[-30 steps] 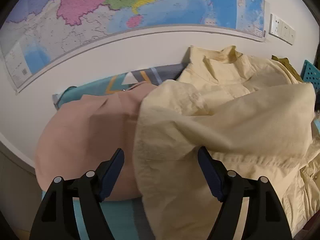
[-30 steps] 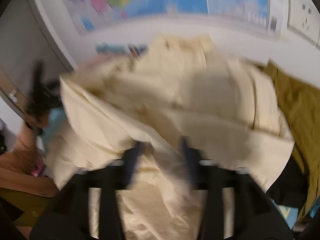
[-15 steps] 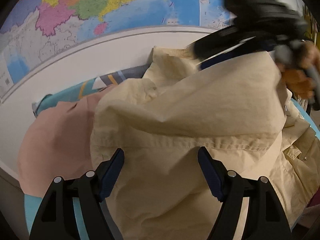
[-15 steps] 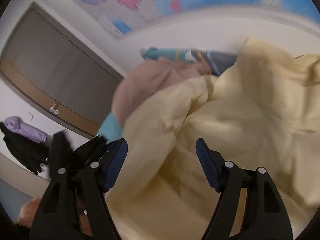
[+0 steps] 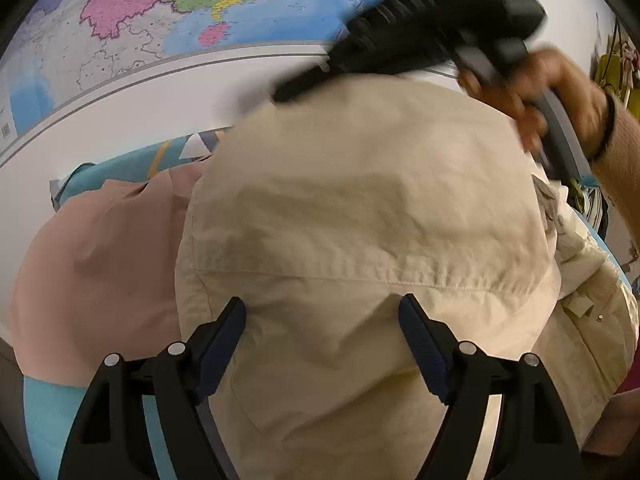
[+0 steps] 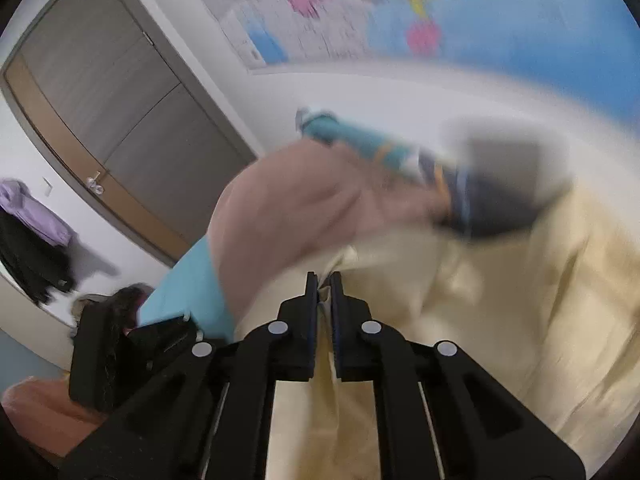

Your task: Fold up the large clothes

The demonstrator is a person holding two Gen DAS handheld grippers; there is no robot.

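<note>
A large cream shirt [image 5: 360, 220] is heaped on the bed and fills the left wrist view. My left gripper [image 5: 320, 312] hovers just over its seam. Its jaws are opening, with cloth under and between them, and the pads do not press on it. A hand [image 5: 560, 92] holds the right tool above the shirt's far side. In the right wrist view my right gripper [image 6: 325, 280] is closing tight on a thin edge of the cream shirt [image 6: 500, 300]. The picture there is blurred.
A pink garment [image 5: 100, 260] lies to the left of the shirt on a teal patterned sheet [image 5: 48, 412]. A wall map [image 5: 200, 8] hangs behind the bed. The right wrist view shows a grey door [image 6: 120, 100] and hanging clothes [image 6: 28, 240] at the left.
My right gripper swung across to the left and went from open to shut on the shirt's edge. The shirt has spread over more of the pink garment. My left gripper sank slightly.
</note>
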